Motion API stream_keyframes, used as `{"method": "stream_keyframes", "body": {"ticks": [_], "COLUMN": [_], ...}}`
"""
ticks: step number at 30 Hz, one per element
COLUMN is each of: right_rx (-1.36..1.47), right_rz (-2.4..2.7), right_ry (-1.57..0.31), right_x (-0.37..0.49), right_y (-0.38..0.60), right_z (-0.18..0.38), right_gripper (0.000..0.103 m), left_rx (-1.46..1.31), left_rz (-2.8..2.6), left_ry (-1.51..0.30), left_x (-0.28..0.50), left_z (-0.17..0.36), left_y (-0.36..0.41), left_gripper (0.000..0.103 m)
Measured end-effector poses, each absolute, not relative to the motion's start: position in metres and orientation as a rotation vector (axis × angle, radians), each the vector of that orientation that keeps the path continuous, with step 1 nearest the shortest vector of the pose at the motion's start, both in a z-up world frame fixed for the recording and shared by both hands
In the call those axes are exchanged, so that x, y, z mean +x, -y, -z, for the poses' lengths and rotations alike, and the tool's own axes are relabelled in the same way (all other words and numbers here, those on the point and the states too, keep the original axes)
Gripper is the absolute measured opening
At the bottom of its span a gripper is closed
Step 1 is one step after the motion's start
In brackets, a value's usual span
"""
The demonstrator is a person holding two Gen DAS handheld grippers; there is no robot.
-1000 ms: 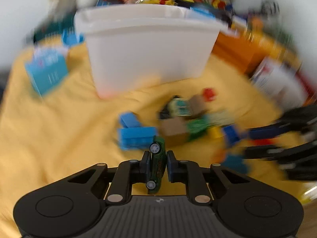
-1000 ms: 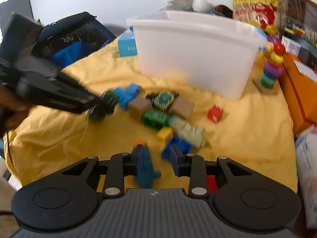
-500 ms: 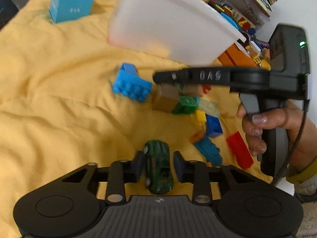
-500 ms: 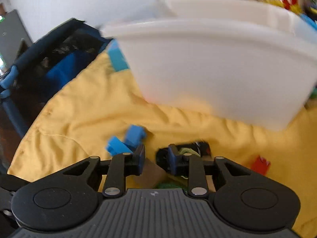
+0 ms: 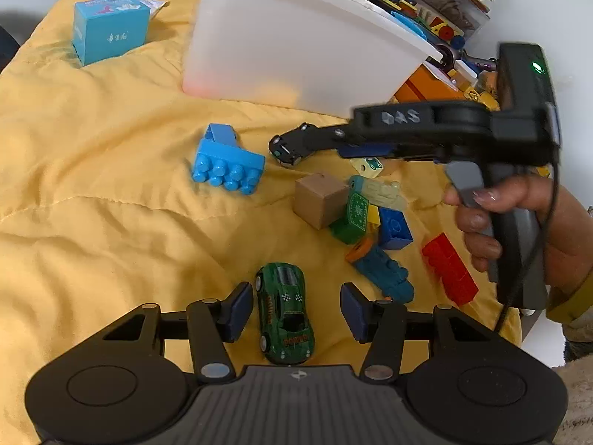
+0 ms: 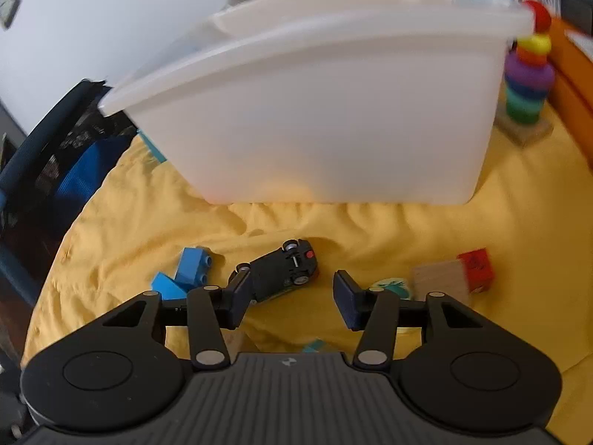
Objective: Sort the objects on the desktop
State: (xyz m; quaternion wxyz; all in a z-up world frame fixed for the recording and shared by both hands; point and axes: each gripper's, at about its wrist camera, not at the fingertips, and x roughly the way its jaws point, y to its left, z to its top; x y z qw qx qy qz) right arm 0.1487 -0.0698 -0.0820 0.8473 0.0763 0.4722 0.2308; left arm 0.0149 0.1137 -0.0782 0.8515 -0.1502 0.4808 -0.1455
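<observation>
My left gripper (image 5: pixel 296 306) is open just above the yellow cloth (image 5: pixel 92 204). A green toy car (image 5: pixel 283 311) lies flat on the cloth between its fingers, closer to the left one. My right gripper (image 6: pixel 292 291) is open too. A black toy car (image 6: pixel 281 269) lies tipped with its underside showing just ahead of it, against the left finger. In the left wrist view the black car (image 5: pixel 289 144) sits at the tips of the right gripper, which a hand (image 5: pixel 519 215) holds. The white bin (image 6: pixel 315 111) stands behind the cars.
Loose toys lie between the grippers: a light blue brick (image 5: pixel 226 163), a wooden cube (image 5: pixel 320 200), a green block (image 5: pixel 352 218), a dark blue brick (image 5: pixel 394 228), a teal toy (image 5: pixel 381 270), a red brick (image 5: pixel 448 269). A blue box (image 5: pixel 109 35) stands far left, a ring stacker (image 6: pixel 528 81) right of the bin.
My left gripper came down to the cloth and opened, leaving the green car lying there. My right gripper swung toward the bin and opened wide; the black car now lies before it.
</observation>
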Motion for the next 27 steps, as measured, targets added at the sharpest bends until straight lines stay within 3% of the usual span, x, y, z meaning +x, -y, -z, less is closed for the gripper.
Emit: {"method": "stream_keyframes", "body": {"ticks": [3,5,9,21,27], "right_rx": [0.224,0.198,0.158,-0.147,-0.351], "right_rz": [-0.505,-0.504,-0.558,-0.619,-0.616], "right_ry": [-1.016,-0.977,-0.899,-0.673,-0.667], "right_x": [0.155,0.154,0.145,0.058,0.018], "right_y": [0.062,0.055,0.053,0.099,0.112], "right_z": [0.092,0.094,0.08,0.003,0.027], "right_gripper": [0.053,0.034,0.018,0.016,0.016], "left_rx": [-0.316,-0.303,-0.26,-0.191,-0.169], "left_rz": [0.307,0.299,0.297,0.273,0.26], "left_ry": [-1.012,-1.012,-1.008,-0.984,-0.982], "left_x": [0.012,0.01,0.006,0.001,0.002], "left_z": [0.079,0.079,0.078,0.079,0.079], "left_y": [-0.113,-0.111,-0.105,-0.093,-0.088], "left_gripper": [0.056,0.055,0.054,0.054,0.055]}}
